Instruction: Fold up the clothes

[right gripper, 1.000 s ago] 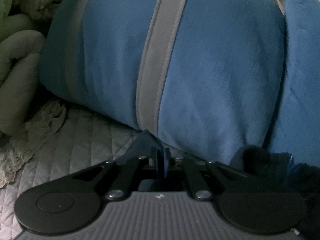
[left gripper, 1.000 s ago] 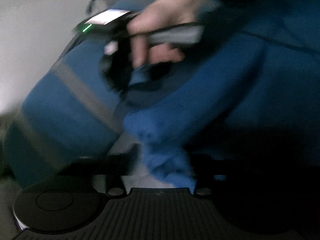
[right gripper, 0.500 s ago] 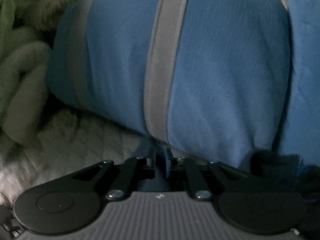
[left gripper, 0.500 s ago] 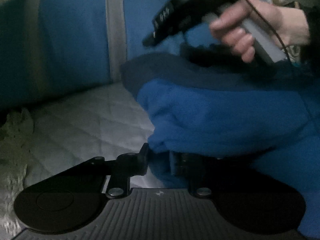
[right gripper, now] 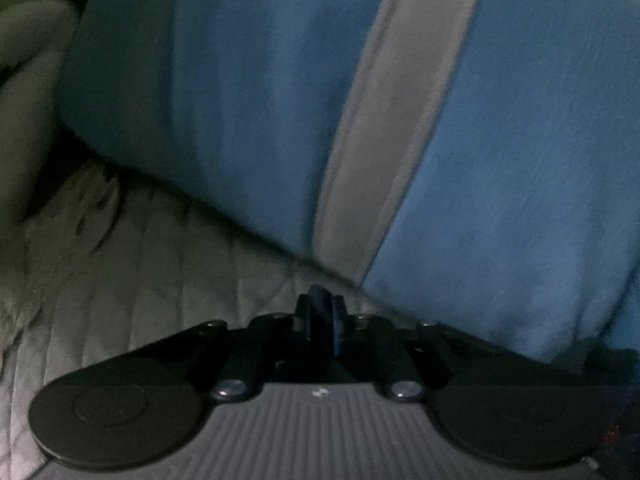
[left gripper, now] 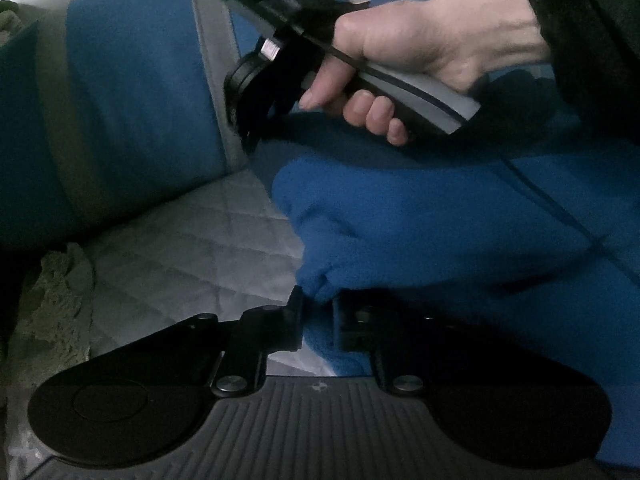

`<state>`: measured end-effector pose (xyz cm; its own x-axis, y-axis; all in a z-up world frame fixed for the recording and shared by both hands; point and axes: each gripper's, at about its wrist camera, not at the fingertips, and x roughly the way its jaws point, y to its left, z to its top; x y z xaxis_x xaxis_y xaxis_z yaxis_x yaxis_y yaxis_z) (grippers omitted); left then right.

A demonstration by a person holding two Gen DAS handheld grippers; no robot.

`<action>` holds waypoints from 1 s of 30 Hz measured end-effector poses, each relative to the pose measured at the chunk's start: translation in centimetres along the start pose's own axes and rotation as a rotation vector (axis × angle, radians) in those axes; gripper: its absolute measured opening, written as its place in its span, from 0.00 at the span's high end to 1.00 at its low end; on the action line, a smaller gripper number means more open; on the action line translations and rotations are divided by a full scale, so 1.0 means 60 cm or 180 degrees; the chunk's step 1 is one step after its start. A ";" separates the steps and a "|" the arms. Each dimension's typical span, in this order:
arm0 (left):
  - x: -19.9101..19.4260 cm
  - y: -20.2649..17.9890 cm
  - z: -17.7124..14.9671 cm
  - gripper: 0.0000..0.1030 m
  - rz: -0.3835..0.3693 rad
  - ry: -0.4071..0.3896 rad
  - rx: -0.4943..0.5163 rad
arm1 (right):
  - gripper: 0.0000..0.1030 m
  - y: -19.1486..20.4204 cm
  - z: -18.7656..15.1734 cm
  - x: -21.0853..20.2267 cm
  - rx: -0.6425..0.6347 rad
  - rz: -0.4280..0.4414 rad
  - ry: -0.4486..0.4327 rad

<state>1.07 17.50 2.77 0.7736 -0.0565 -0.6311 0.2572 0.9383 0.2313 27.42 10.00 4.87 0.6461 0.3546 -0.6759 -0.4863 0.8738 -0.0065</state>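
The quilted grey bedcover (left gripper: 192, 248) spreads under everything, its diamond stitching showing from about 8 o'clock to the centre of the left wrist view. Across the top of both views lies a big blue cushion (right gripper: 248, 92) with a grey stripe (right gripper: 392, 128) running down it, resting on the cover. A pale crumpled blanket (right gripper: 28, 92) sits at 9 o'clock in the right wrist view, just beside the cushion.

The blue fleece garment (left gripper: 440, 232) fills the 3 to 5 o'clock part of the left wrist view, bunched on the cover, its edge reaching down toward 6 o'clock.

No brand or readable writing shows anywhere; on the other tool at 12 o'clock I can only make out a lit white screen and a small green light.

The left gripper (left gripper: 318, 312) has its jaws a narrow gap apart, pinched onto a fold of the fleece edge. The right hand (left gripper: 420, 52) at 1 o'clock grips the handle of the right gripper (right gripper: 318, 308), whose jaws are closed on a thin sliver of dark blue fabric, low over the cover near the foot of the cushion's grey stripe.
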 end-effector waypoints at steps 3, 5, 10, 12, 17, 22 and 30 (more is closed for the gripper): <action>-0.001 0.009 -0.002 0.89 -0.0044 -0.0016 -0.0147 | 0.92 -0.031 0.001 -0.023 0.0316 -0.0057 -0.0212; 0.001 0.019 -0.004 0.89 -0.0105 0.0017 -0.0327 | 0.93 -0.052 0.001 -0.027 0.0545 -0.0083 -0.0271; 0.014 0.053 -0.013 0.89 -0.0306 0.0150 -0.0919 | 0.99 -0.085 -0.001 -0.023 0.0884 -0.0165 -0.0305; 0.024 0.076 -0.025 0.89 -0.0440 0.0272 -0.1314 | 1.00 -0.087 0.001 -0.018 0.0856 -0.0259 -0.0285; 0.026 0.093 -0.025 0.69 -0.0457 0.0359 -0.1431 | 0.88 -0.107 0.006 -0.044 0.0876 -0.0045 -0.0353; 0.003 0.098 -0.016 0.50 -0.0215 0.0480 -0.1466 | 0.19 -0.126 -0.012 -0.126 0.0670 0.0125 -0.0335; -0.026 0.122 -0.028 0.33 -0.0653 -0.0023 -0.2198 | 0.06 -0.220 -0.166 -0.309 0.0778 0.0258 -0.0332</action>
<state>0.79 25.04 4.20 0.7533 -0.2548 -0.6062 -0.0254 0.9099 -0.4140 16.00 -11.43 10.12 0.6741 0.4479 -0.5873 -0.3906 0.8911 0.2311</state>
